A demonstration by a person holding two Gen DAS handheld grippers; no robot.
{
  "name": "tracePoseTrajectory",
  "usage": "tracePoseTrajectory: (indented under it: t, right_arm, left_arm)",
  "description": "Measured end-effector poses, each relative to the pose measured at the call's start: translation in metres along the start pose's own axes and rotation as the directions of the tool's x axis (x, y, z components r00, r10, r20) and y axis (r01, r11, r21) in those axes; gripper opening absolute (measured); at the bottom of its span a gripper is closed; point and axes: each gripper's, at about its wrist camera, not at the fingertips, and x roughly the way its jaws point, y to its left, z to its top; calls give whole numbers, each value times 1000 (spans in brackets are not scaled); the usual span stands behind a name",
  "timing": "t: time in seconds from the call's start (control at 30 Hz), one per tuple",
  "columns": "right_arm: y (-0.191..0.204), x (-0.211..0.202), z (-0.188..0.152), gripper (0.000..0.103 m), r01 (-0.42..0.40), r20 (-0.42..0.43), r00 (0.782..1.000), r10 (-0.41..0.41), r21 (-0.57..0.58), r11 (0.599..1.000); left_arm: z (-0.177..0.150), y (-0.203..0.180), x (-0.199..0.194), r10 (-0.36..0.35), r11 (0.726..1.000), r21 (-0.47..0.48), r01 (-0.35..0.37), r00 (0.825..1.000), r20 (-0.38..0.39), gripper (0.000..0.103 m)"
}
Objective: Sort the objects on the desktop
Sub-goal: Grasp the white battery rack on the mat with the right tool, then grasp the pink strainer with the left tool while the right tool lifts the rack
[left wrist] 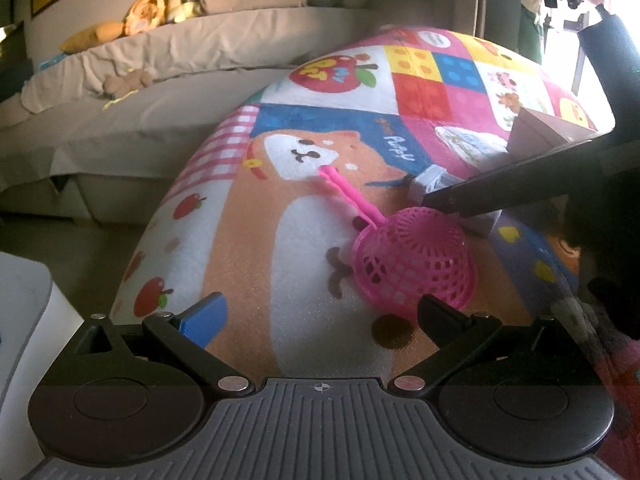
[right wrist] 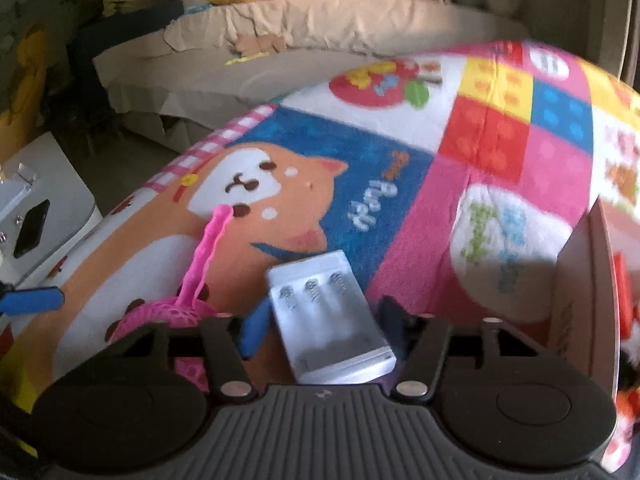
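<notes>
A pink mesh strainer [left wrist: 416, 264] with a long pink handle lies dome-up on the colourful cartoon blanket [left wrist: 248, 248]; it also shows in the right wrist view [right wrist: 176, 312]. My left gripper [left wrist: 320, 316] is open and empty, just short of the strainer. A white battery charger [right wrist: 328, 320] with three springs lies between the fingers of my right gripper [right wrist: 320, 328], whose jaws stand close around it. In the left wrist view the right gripper's dark arm [left wrist: 500, 188] covers most of the charger [left wrist: 432, 182].
An open cardboard box [right wrist: 584, 280] with red contents stands at the right; it also shows in the left wrist view [left wrist: 540, 132]. A beige bed [left wrist: 180, 64] with plush toys lies behind. A white table [right wrist: 52, 200] with a black phone is at left.
</notes>
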Motion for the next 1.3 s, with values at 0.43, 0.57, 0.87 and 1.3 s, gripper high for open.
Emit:
tracePoseTrajectory:
  t: [0.43,0.57,0.87,1.3]
  right_arm:
    - [-2,-91,-87,48,73,-7,997,-73,76,994]
    - [-21,-120,-119,55,206,19,977,-212,156,966]
    - [-75,-154,-155,103,257,54,952,-303,400,880]
    - [-69,-136,-148,103,280,-15,957,-291,317,906]
  left_arm:
    - [-1,2,0,-3,1000,-5,3,1000,-4,103]
    - [-1,0,-1,8,1000,9,-8,1000,1,103]
    - [12,-14,-4,-194,978,-76,196,980,29,103]
    - [25,-89,31,-205,954,222,200,979,-3,103]
